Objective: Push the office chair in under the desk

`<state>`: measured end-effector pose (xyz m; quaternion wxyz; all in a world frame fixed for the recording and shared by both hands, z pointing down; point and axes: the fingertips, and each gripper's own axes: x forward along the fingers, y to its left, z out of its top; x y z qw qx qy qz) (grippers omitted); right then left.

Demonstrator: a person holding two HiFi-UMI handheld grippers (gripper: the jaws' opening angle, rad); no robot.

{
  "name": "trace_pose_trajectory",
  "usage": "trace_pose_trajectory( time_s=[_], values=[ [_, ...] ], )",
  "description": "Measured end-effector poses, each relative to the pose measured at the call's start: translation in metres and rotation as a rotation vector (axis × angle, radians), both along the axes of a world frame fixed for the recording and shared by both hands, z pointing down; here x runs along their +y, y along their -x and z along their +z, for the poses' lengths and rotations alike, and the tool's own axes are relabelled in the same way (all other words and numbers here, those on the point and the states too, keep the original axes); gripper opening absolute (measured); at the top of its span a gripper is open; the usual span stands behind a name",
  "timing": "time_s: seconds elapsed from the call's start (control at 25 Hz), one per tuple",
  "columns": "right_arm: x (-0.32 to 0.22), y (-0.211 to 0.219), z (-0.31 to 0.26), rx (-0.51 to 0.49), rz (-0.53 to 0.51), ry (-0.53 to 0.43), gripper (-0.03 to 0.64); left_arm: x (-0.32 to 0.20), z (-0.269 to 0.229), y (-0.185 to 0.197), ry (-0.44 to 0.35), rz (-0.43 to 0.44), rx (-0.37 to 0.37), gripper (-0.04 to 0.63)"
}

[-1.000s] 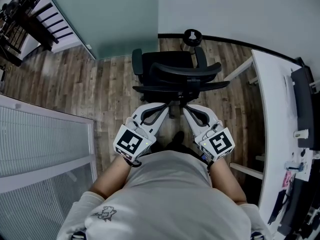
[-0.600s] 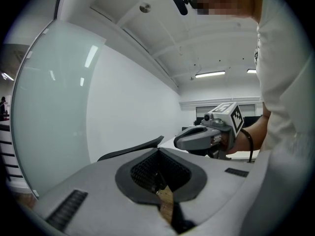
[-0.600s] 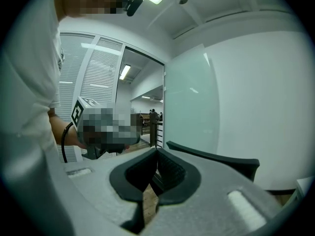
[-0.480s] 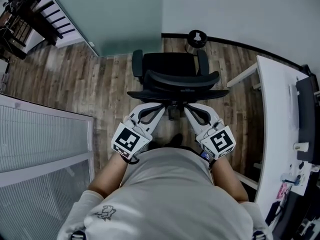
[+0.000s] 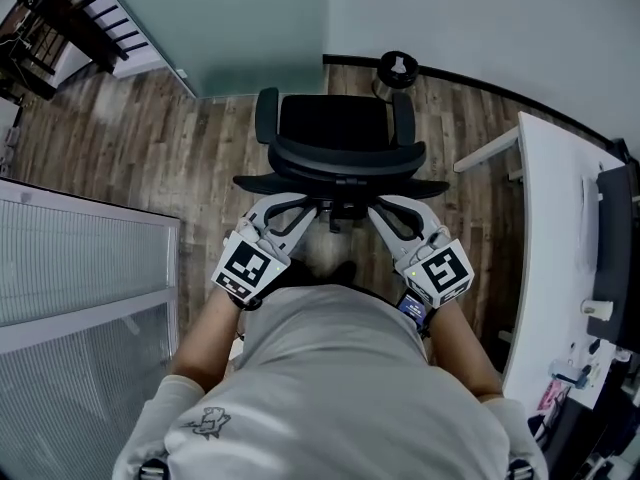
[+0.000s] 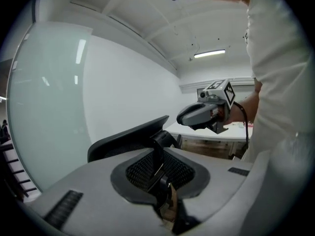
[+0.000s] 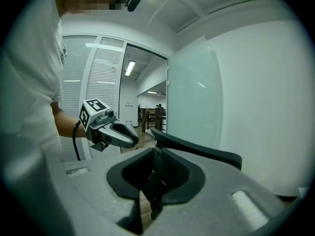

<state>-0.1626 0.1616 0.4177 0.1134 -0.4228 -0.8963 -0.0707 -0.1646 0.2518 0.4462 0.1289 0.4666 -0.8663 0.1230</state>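
Note:
A black office chair [image 5: 338, 148] stands on the wood floor straight ahead of me, its backrest toward me. The white desk [image 5: 545, 228] runs along the right, with the chair out to its left. My left gripper [image 5: 300, 206] and right gripper [image 5: 386, 206] both reach to the rear of the backrest, low, on either side of its spine. In the left gripper view the left gripper [image 6: 170, 208] has its jaws opening, a narrow gap between the tips, with the backrest [image 6: 130, 139] just beyond. The right gripper [image 7: 147, 200] is opening likewise. Nothing is clamped in either.
A frosted glass partition [image 5: 220, 18] and white wall stand beyond the chair. A round black bin [image 5: 398, 68] sits by the wall. Slatted panels [image 5: 80, 268] close off the left side. A dark monitor [image 5: 615, 238] and small items lie on the desk.
The chair has rolled forward, away from me, and I have followed with both grippers behind its backrest. The desk now sits lower on the right.

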Motion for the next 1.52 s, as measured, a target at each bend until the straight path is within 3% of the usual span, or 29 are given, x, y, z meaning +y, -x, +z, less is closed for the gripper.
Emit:
trace_pose_trajectory(
  time_s=[0.36,0.64,0.96,1.28,1.52],
  values=[
    [-0.009,0.018,0.031,0.034,-0.05,-0.089,0.11,0.015,0.056,0.018,0.235,0.06,0.046,0.133],
    [-0.014,0.026,0.076,0.097,-0.135,-0.259,0.18,0.015,0.094,0.026,0.429,0.159,0.043,0.164],
    [-0.025,0.037,0.12,0.166,-0.226,-0.471,0.196,0.02,0.128,0.04,0.62,0.247,0.05,0.196],
    [-0.027,0.043,0.154,0.149,-0.364,-0.726,0.19,0.022,0.144,0.038,0.761,0.329,0.084,0.196],
    [-0.028,0.041,0.169,0.123,-0.414,-0.881,0.132,0.022,0.149,0.04,0.796,0.333,0.095,0.184]
  ],
)
